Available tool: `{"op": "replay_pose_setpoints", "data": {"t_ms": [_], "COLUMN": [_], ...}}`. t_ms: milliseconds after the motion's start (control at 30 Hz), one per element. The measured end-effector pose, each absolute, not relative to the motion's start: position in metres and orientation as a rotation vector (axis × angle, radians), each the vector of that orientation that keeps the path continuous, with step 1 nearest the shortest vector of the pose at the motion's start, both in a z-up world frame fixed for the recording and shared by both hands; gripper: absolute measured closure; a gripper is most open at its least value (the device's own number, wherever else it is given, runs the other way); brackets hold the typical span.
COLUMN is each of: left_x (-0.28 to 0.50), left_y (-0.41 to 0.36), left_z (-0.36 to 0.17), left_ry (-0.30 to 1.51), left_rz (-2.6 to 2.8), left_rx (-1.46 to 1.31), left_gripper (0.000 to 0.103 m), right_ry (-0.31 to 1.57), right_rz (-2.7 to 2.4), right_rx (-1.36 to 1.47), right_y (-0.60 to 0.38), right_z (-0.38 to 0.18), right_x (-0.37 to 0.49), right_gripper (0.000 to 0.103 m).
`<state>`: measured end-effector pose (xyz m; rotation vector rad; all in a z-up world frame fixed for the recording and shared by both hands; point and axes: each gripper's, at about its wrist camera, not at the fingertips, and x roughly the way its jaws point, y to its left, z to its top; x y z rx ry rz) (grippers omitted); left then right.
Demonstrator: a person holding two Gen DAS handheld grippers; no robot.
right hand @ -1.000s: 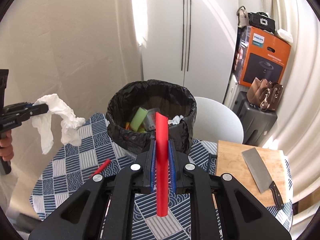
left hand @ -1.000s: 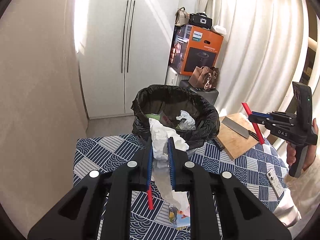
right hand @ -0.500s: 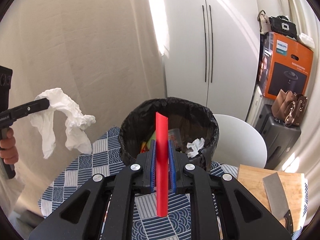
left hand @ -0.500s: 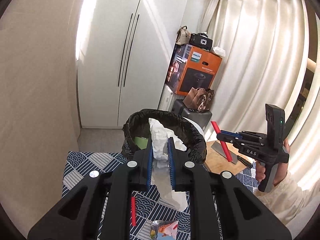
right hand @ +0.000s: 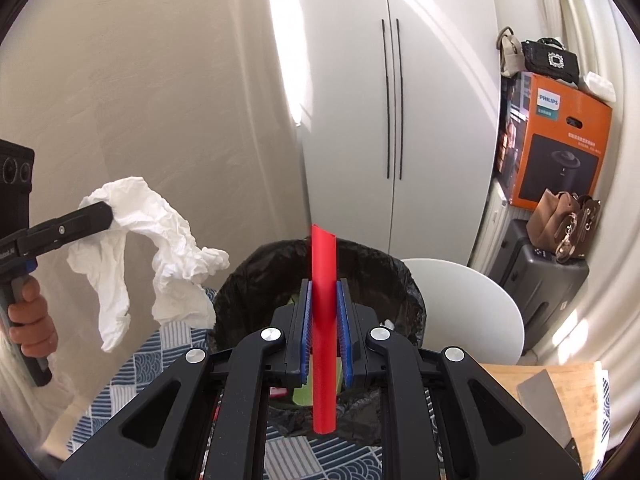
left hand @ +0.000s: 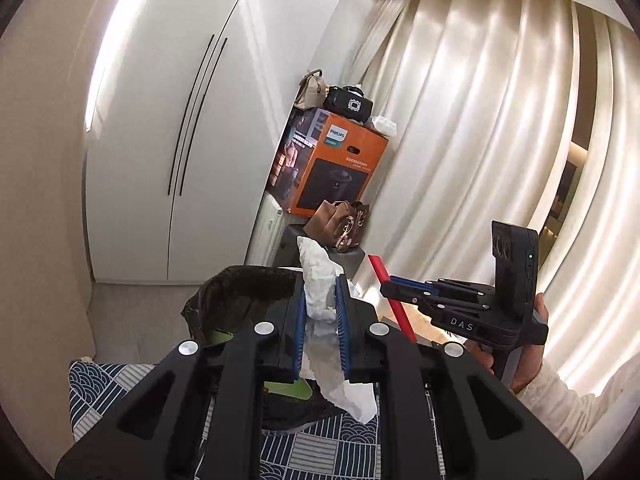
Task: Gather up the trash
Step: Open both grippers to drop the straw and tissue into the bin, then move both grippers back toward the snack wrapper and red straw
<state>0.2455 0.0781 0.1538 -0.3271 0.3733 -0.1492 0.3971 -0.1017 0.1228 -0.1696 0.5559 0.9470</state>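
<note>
My left gripper (left hand: pixel 321 292) is shut on a crumpled white tissue (left hand: pixel 320 304) and holds it high, in front of the black-lined trash bin (left hand: pixel 240 292). My right gripper (right hand: pixel 324 300) is shut on a red straw (right hand: pixel 323 320) that stands upright between the blue pads, just before the bin (right hand: pixel 384 280). In the right wrist view the left gripper (right hand: pixel 100 212) and its hanging tissue (right hand: pixel 160 248) are at the left of the bin. In the left wrist view the right gripper (left hand: pixel 386 282) with the straw (left hand: pixel 390 296) is to the right.
The bin stands on a table with a blue patterned cloth (right hand: pixel 160 360). A wooden cutting board (right hand: pixel 560 392) with a cleaver (right hand: pixel 544 400) lies at the right. A white chair (right hand: pixel 464 304), dark suitcase (right hand: pixel 536 272), orange box (right hand: pixel 556 152) and white wardrobe (right hand: pixel 392 100) stand behind.
Both grippers have risen and moved closer to the bin with their loads. The table and the litter on it have dropped out of the left wrist view.
</note>
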Motion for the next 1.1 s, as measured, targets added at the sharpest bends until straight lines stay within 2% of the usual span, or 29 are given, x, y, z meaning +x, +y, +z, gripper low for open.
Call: {"op": "replay_pose_setpoints", "data": {"t_ms": [267,300,333,367,400,433,467,567,700,1100], "left_x": [0.290,0.294,0.297,0.300,0.299,0.298,0.296,0.288,0.278,0.238], "left_y": [0.088,0.088,0.088,0.088,0.088,0.089,0.089,0.094,0.098,0.086], "left_z": [0.125,0.121,0.118,0.114,0.110,0.107,0.105,0.101,0.097,0.091], "left_ry": [0.396,0.397,0.399,0.403,0.403,0.400,0.396,0.413,0.450,0.545], "left_rz": [-0.207,-0.191,-0.169,-0.159,-0.151,-0.132,-0.107,-0.082,-0.027,0.116], "left_rx": [-0.349,-0.343,-0.340,-0.348,-0.355,-0.357,-0.353,-0.347,-0.319,-0.323], "left_gripper": [0.088,0.087,0.081,0.061,0.036,0.027,0.019,0.011,0.006,0.006], "right_ry": [0.594,0.600,0.603,0.599,0.593,0.581,0.562,0.545,0.583,0.616], "right_rz": [0.912,0.914,0.909,0.897,0.872,0.841,0.809,0.767,0.718,0.759], "right_rx": [-0.145,-0.141,-0.138,-0.133,-0.125,-0.113,-0.098,-0.094,-0.128,-0.167], "right_y": [-0.085,-0.083,-0.081,-0.080,-0.081,-0.082,-0.087,-0.096,-0.101,-0.119], "right_z": [0.111,0.109,0.107,0.106,0.104,0.104,0.103,0.100,0.087,0.083], "right_x": [0.426,0.430,0.432,0.434,0.436,0.438,0.438,0.441,0.442,0.414], "right_gripper": [0.092,0.091,0.090,0.080,0.068,0.036,0.019,0.018,0.018,0.015]}}
